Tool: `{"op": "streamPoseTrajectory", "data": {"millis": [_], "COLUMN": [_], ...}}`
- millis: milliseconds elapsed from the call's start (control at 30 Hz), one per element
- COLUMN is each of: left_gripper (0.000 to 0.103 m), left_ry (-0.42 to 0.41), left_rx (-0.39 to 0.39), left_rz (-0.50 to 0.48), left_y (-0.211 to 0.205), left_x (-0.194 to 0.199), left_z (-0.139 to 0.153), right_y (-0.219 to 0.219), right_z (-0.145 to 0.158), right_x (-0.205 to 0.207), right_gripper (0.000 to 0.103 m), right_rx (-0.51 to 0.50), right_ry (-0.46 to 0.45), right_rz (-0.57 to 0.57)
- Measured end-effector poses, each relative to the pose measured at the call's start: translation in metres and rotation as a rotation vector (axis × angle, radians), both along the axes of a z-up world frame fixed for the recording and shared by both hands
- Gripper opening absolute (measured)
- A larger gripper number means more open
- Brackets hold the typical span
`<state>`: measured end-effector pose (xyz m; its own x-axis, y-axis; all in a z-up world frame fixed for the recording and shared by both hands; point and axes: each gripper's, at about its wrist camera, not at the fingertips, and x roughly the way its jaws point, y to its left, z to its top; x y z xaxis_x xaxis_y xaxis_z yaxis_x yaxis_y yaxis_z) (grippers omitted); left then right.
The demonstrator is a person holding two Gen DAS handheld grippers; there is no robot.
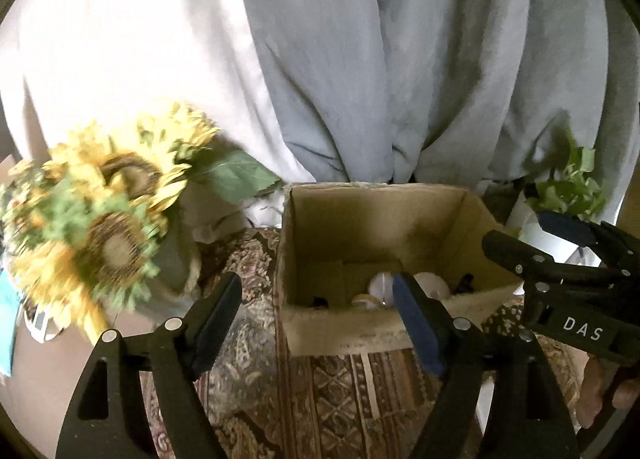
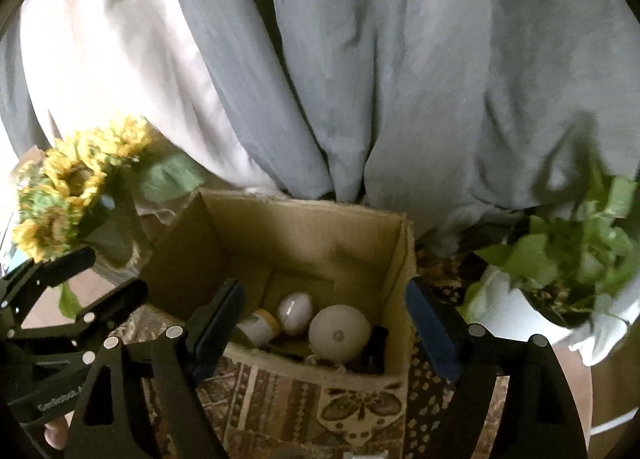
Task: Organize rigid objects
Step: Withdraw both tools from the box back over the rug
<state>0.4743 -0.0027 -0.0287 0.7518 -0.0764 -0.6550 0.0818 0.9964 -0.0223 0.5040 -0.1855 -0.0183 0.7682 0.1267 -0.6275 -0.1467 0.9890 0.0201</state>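
Note:
An open cardboard box (image 1: 400, 215) (image 2: 312, 235) stands on a patterned cloth. In it lie a white dome-shaped object (image 2: 340, 333), a white egg-shaped object (image 2: 295, 309), a small white jar with a yellow lid (image 2: 258, 328) and something dark (image 2: 376, 343). My left gripper (image 1: 316, 311) is open and empty, just before the box's near left corner. My right gripper (image 2: 324, 319) is open and empty, its fingers astride the box's near side. The right gripper also shows in the left wrist view (image 1: 536, 239) at the box's right.
Sunflowers in a vase (image 1: 100, 215) (image 2: 68, 195) stand left of the box. A green potted plant in a white pot (image 2: 568, 259) (image 1: 568, 187) stands to its right. Grey curtains (image 1: 360, 59) hang behind. The patterned cloth (image 1: 340, 391) covers the table.

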Motion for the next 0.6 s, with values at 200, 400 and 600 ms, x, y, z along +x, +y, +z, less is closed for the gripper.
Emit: {"op": "streamPoseTrajectory", "data": {"millis": [200, 400, 600], "left_gripper": [0.081, 0.091, 0.097], "left_ry": [-0.044, -0.071, -0.05], "left_rx": [0.004, 0.003, 0.021], "left_rz": [0.019, 0.043, 0.081], "left_y": [0.003, 0.007, 0.01], "left_x": [-0.044, -0.083, -0.11], "left_z": [0.005, 0.001, -0.018], "right_y": [0.002, 0.005, 0.011], "right_z": [0.008, 0.005, -0.004], "right_x": [-0.045, -0.085, -0.118], "right_gripper": [0.087, 0.09, 0.092], "right_rx": [-0.01, -0.003, -0.061], "right_ry": [-0.076, -0.122, -0.17], "right_rz": [-0.02, -0.035, -0.07]}}
